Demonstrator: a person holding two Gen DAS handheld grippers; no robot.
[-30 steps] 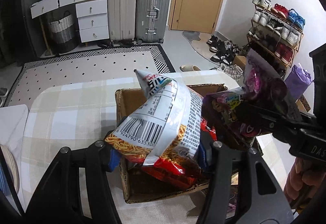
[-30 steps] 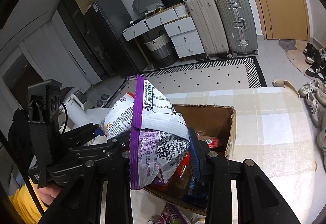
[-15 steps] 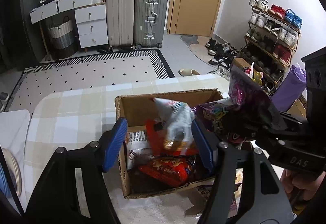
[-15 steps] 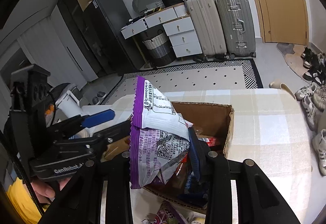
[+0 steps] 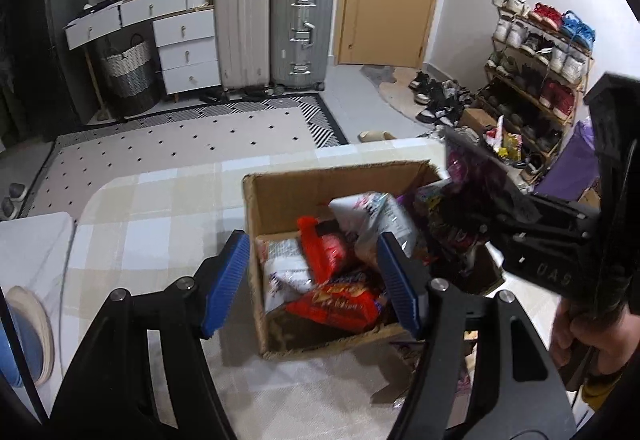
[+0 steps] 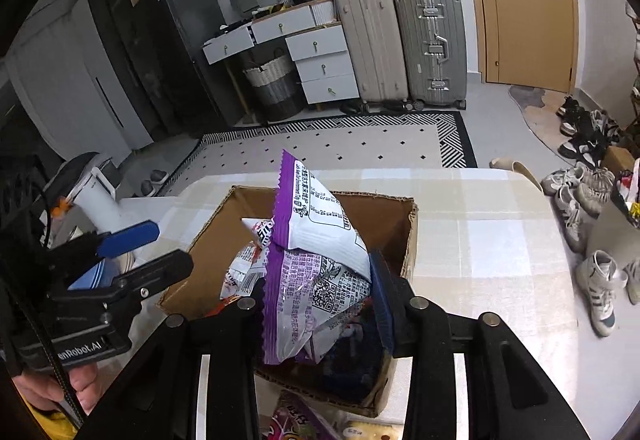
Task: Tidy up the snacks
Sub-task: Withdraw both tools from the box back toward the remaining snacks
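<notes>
Left wrist view: left gripper (image 5: 312,280) wide and empty, blue pads astride the near-left wall of the cardboard box (image 5: 256,224); red packets (image 5: 336,304) and a white packet (image 5: 380,224) lie inside; box sits on the checked tablecloth (image 5: 152,216).

Right wrist view: right gripper (image 6: 320,304) over the box – jaws opening, purple-and-white snack bag (image 6: 316,260) upright between them, pads touching it.
</notes>
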